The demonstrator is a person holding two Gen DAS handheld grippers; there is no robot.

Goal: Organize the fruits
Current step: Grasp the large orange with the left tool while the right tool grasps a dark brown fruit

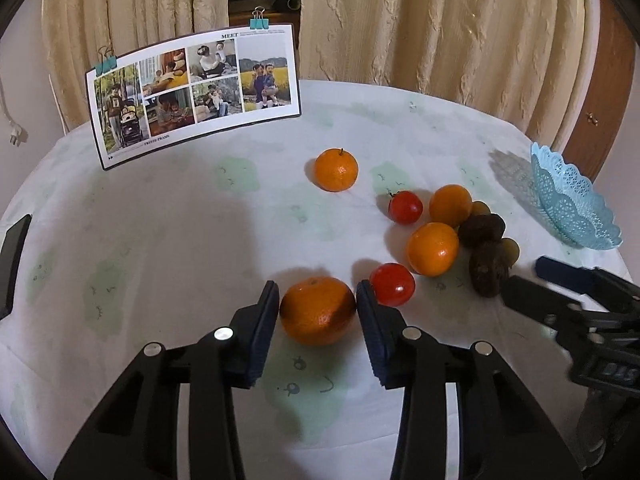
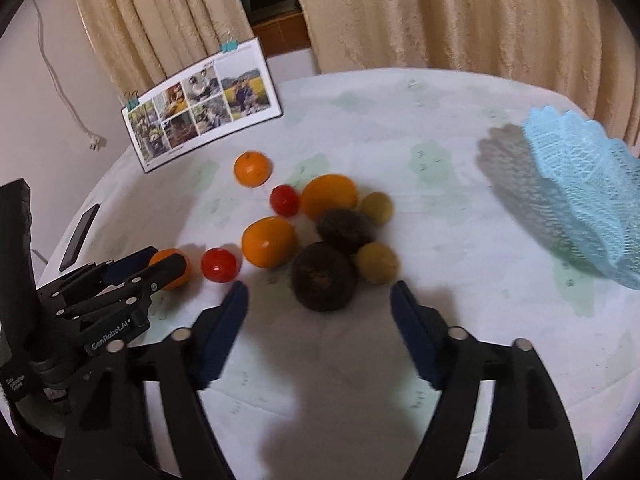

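Observation:
My left gripper (image 1: pixel 317 296) has its pads against both sides of a near orange (image 1: pixel 318 311) resting on the table; the orange also shows in the right wrist view (image 2: pixel 172 269). A red tomato (image 1: pixel 392 284) lies just right of it. More oranges (image 1: pixel 433 248), a second tomato (image 1: pixel 405 207), dark brown fruits (image 2: pixel 323 276) and small yellow-green fruits (image 2: pixel 377 263) cluster beyond. A lone orange (image 1: pixel 336 169) sits farther back. My right gripper (image 2: pixel 319 294) is open and empty, just short of the near brown fruit. A light blue lace basket (image 2: pixel 588 196) stands at the right.
A clipped photo board (image 1: pixel 192 92) stands at the back left of the round table (image 1: pixel 160 240). A dark phone (image 2: pixel 79 238) lies near the left edge. Curtains hang behind the table.

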